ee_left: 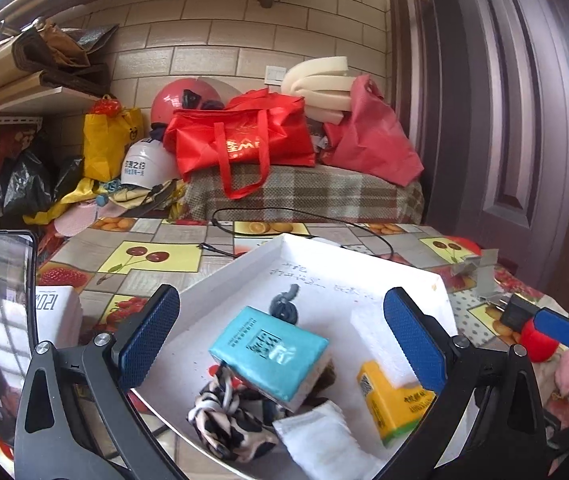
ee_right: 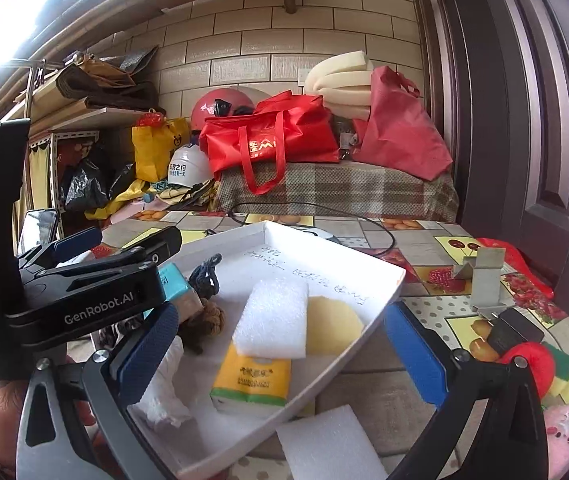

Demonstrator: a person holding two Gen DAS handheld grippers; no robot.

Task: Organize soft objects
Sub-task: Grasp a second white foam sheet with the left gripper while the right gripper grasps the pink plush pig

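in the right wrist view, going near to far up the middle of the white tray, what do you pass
yellow tissue pack → white foam block → handwriting on the tray floor → far rim of the white tray

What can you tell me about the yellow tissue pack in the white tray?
The yellow tissue pack is a small soft block in glossy yellow wrapping with dark print, a green band at one end and a code square on its side. It lies flat in the white tray, near its front wall. The white foam block overlaps its top end.
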